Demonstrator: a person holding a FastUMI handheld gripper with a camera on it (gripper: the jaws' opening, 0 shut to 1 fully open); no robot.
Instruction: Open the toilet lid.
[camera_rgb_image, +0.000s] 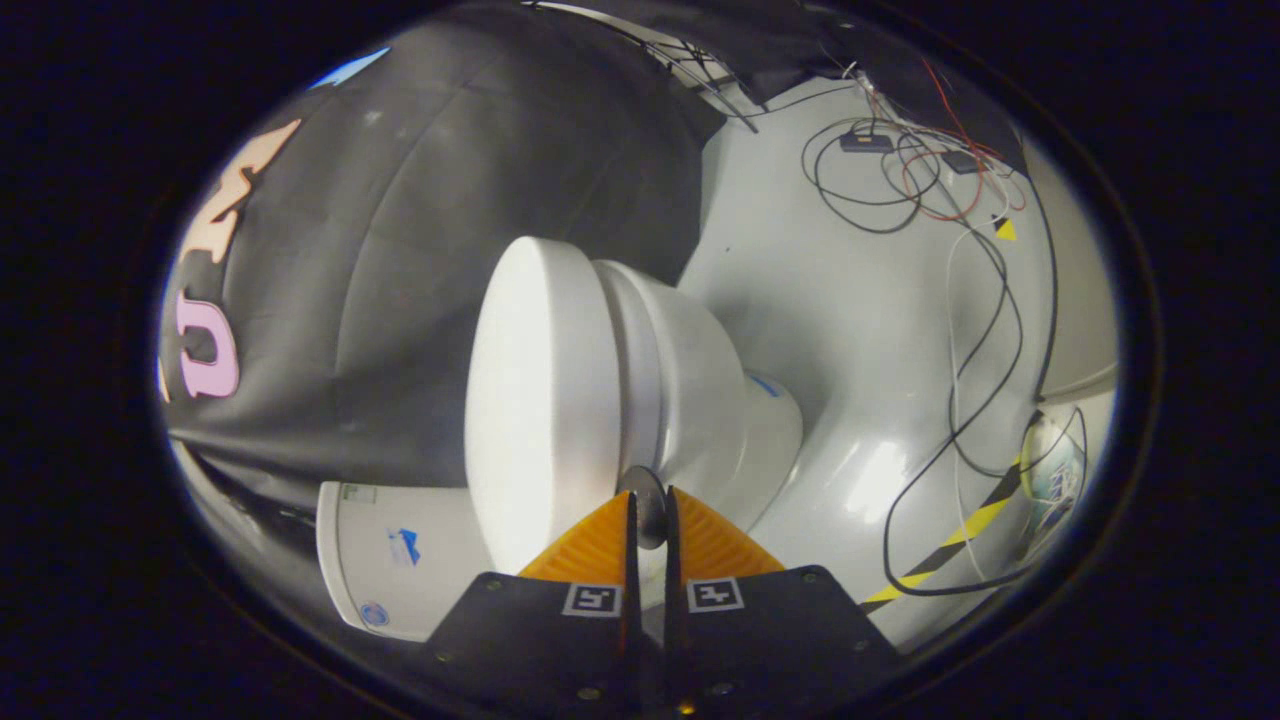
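Note:
The white toilet appears turned on its side in the gripper view. Its oval lid (530, 400) lies flat against the seat and bowl (700, 400), just ahead of the fingers. The white tank (390, 560) is beside the left finger. My gripper (647, 515) has its two orange fingers (590, 550) drawn close together at the lid's near rim. A small grey round tab (645, 500) at that rim is pinched in the narrow gap between them.
Light grey floor (860, 330) spreads beyond the bowl, with loose black, white and red cables (960, 300) and small boxes on it. A yellow-and-black tape strip (960, 535) runs on the floor to the right of the fingers. Black cloth wall stands behind the lid.

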